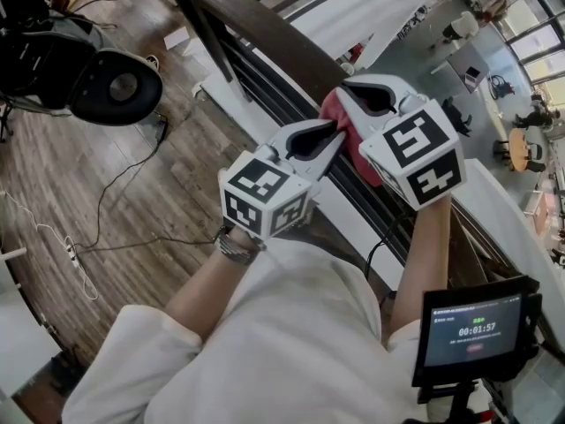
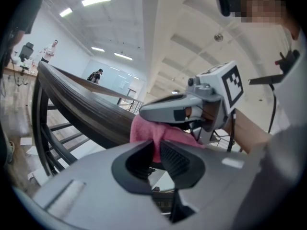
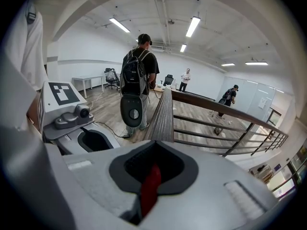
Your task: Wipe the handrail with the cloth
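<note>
Both tongs are clenched on the cloth (image 1: 360,159). The left tongs (image 1: 338,138) reach in from the lower left of the head view and the right tongs (image 1: 344,95) from the right, so their tips meet near the frame's centre. In the left gripper view the left tongs (image 2: 159,152) pinch a hanging strip of the cloth (image 2: 146,131) between ribbed pads. In the right gripper view the right tongs (image 3: 150,183) are pressed together on a thin fold of it (image 3: 151,188).

The cloth is pinkish red, soft and bunched. It sits on top of the handrail (image 1: 256,25) right between the two tips, with the right tongs lying over it in the left gripper view.

The handrail is dark brown wood with fine lengthwise grooves. Its long axis runs diagonally in the head view, from the top edge left of centre down toward the lower right, passing under the tongs. In the left gripper view the handrail (image 2: 81,104) sweeps from the left edge toward the centre over dark metal bars. In the right gripper view the handrail (image 3: 165,111) points straight away up the middle of the frame, toward a person with a backpack (image 3: 139,71) standing beside it.
</note>
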Motion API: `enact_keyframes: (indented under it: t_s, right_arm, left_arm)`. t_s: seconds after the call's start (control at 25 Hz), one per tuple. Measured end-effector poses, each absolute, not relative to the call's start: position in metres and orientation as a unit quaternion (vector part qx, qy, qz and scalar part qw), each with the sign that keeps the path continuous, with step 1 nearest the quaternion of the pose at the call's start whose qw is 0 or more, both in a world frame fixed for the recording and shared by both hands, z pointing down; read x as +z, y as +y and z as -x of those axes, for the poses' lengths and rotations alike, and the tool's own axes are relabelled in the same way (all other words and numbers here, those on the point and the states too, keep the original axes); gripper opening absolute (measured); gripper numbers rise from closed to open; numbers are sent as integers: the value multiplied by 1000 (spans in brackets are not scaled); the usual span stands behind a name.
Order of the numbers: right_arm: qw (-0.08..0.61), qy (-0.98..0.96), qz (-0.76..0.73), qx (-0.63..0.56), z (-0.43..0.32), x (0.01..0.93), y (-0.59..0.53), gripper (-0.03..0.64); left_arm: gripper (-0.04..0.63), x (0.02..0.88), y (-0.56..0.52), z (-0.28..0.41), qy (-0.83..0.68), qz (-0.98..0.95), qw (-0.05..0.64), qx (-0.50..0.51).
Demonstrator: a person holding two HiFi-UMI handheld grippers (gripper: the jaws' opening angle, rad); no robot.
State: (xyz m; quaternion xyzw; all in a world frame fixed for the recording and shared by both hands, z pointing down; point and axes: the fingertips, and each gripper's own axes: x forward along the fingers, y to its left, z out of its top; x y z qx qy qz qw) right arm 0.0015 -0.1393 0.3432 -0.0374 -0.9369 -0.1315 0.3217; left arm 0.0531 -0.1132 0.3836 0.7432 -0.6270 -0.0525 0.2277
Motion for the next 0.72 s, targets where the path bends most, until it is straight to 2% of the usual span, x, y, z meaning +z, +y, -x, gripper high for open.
enact_keyframes:
  t_s: [0.72]
  right_arm:
    - [326, -936, 37, -126, -31, 356, -143, 5]
  left_arm:
    - [55, 397, -118, -83, -606, -757, 240, -46]
